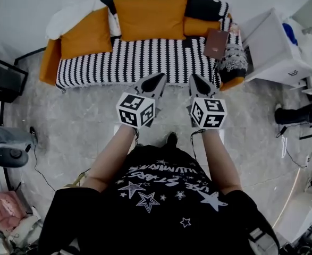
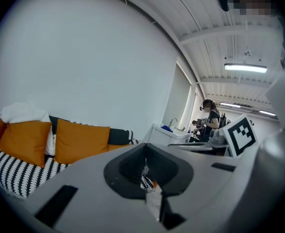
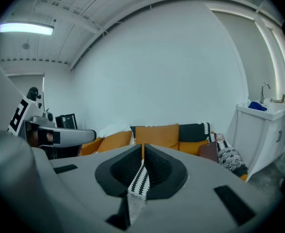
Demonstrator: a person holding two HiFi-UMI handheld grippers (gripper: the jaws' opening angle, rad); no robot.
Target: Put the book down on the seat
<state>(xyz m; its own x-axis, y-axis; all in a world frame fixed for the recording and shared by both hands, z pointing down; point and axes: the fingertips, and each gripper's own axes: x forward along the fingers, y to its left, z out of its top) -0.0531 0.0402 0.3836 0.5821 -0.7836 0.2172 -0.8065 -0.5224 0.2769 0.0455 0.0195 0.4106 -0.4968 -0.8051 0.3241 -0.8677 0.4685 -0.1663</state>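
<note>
A brown book (image 1: pixel 216 43) lies on the right end of the seat of a black-and-white striped sofa (image 1: pixel 145 57), tipped against the patterned armrest. The right gripper view shows this book (image 3: pixel 208 151) small, at the sofa's right end. My left gripper (image 1: pixel 159 79) and right gripper (image 1: pixel 194 79) hover side by side over the floor in front of the sofa, pointing at it. Both are shut with nothing between their jaws, and each stands well short of the book. In the gripper views, the left gripper (image 2: pixel 144 148) and right gripper (image 3: pixel 142 147) show jaws pressed together.
Orange cushions (image 1: pixel 150 16) and a white blanket (image 1: pixel 73 12) line the sofa back. A white sink cabinet (image 1: pixel 275 49) stands right of the sofa, a black stand (image 1: pixel 4 81) to the left. Cables (image 1: pixel 36 163) cross the grey floor. A person (image 2: pixel 211 120) stands far off.
</note>
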